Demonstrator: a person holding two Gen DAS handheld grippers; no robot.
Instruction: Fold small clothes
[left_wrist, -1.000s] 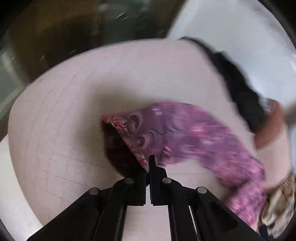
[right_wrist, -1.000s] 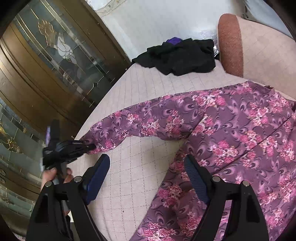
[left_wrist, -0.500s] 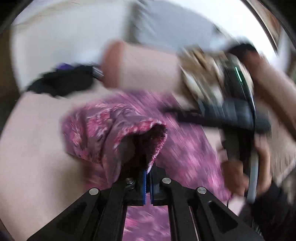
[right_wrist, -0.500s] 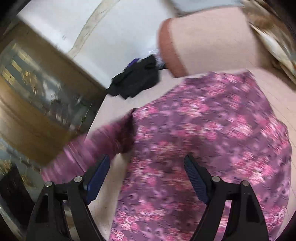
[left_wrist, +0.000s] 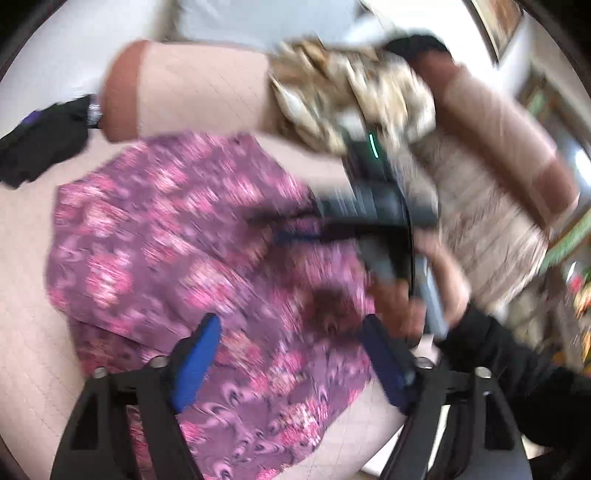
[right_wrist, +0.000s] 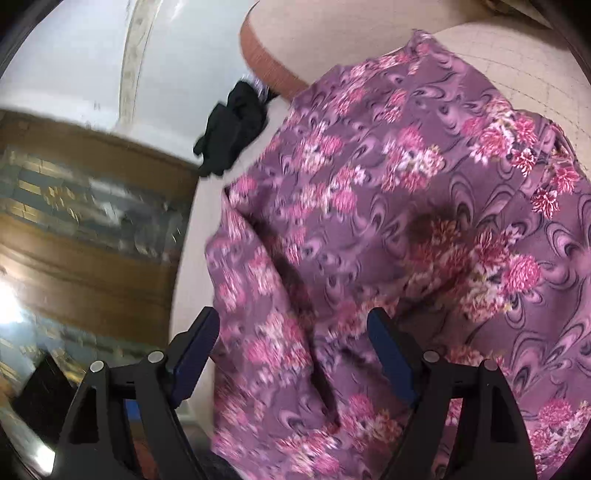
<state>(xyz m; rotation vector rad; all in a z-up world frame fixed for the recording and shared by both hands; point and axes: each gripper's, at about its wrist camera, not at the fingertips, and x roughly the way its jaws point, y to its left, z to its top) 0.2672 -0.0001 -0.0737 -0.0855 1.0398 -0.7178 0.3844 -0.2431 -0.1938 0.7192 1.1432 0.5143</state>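
Observation:
A purple garment with pink flowers (left_wrist: 166, 240) lies spread on a pale quilted surface (left_wrist: 22, 332). Its sleeve (right_wrist: 258, 277) is folded in over the body, and the dark cuff opening (left_wrist: 328, 306) rests on the fabric. My left gripper (left_wrist: 290, 325) hovers just above that cuff. Its jaws are opening, the blue pads stand wide apart and press on nothing. My right gripper (right_wrist: 291, 314) is open over the garment (right_wrist: 406, 184), near its left edge, with only cloth below it. In the left wrist view a person's hand (left_wrist: 406, 295) holds the right tool, blurred.
A black heap of clothes (left_wrist: 33, 147) (right_wrist: 229, 133) lies at the far edge beside a bolster cushion (left_wrist: 184, 85) (right_wrist: 266, 55). A beige patterned cloth (left_wrist: 351, 92) is draped on the cushions. A wooden cabinet with glass (right_wrist: 92, 221) stands to the left.
My left gripper carried the sleeve cuff across onto the garment's body and let it go, its jaws going from shut to wide. My right gripper swung lower over the garment, still open.

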